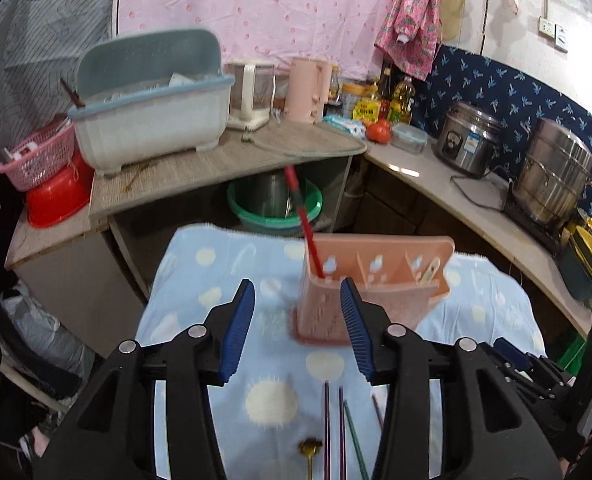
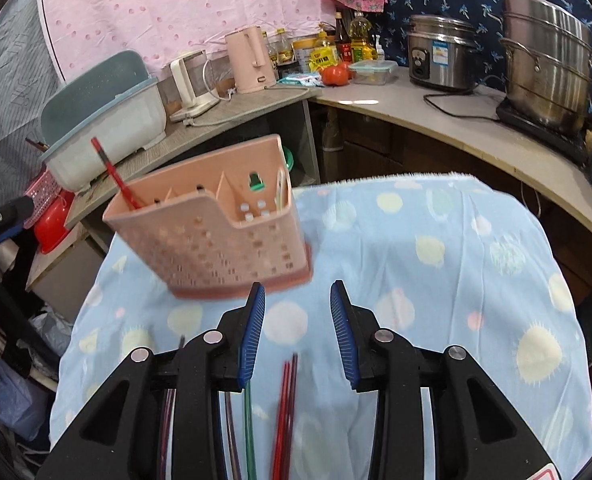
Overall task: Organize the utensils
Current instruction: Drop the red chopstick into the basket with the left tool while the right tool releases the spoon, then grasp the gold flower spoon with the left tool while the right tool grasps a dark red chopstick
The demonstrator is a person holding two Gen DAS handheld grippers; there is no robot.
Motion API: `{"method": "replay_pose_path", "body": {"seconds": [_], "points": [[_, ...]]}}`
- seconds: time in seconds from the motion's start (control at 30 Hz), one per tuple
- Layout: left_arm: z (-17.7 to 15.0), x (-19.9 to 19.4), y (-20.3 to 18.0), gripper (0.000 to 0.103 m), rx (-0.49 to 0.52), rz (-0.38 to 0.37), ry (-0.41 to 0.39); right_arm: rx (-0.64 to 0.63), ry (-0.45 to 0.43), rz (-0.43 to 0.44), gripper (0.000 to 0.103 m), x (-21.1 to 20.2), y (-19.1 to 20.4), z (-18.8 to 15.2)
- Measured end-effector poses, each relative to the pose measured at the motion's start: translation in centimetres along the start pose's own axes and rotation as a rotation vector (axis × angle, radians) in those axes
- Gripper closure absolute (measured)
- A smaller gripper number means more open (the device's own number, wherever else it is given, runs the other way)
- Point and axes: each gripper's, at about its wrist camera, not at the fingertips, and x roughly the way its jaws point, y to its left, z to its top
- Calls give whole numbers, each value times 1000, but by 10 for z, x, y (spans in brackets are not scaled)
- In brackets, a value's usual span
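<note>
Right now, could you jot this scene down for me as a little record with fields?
Surface: blue spotted cloth
Holder: pink utensil holder, upright, with compartments
In holder: red chopstick at one end, pale utensil at the other
On cloth: loose chopsticks, gold spoon
Left gripper: open, empty
Right gripper: open, empty
Background: cluttered kitchen counter

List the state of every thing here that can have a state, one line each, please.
Left gripper: jaws open, nothing between them.
Right gripper: jaws open, nothing between them.
Pink utensil holder: upright, holding a red chopstick at one end.
Loose chopsticks: lying flat on the blue cloth.
Dish box lid: raised.
</note>
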Motion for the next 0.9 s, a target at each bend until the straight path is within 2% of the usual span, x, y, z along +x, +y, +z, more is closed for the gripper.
{"method": "replay_pose_path", "body": {"seconds": [0.43,0.7,0.9], "points": [[-122,-1,14,61,-21,15,193,-15,123,-26,70,-37,-11,-113],[-174,-10,14,61,-16,19,263,-41,194,-6,70,-47,4,-168],[-200,-18,16,61,-21,24,283,-43,226,-14,70,-46,3,-187]]}}
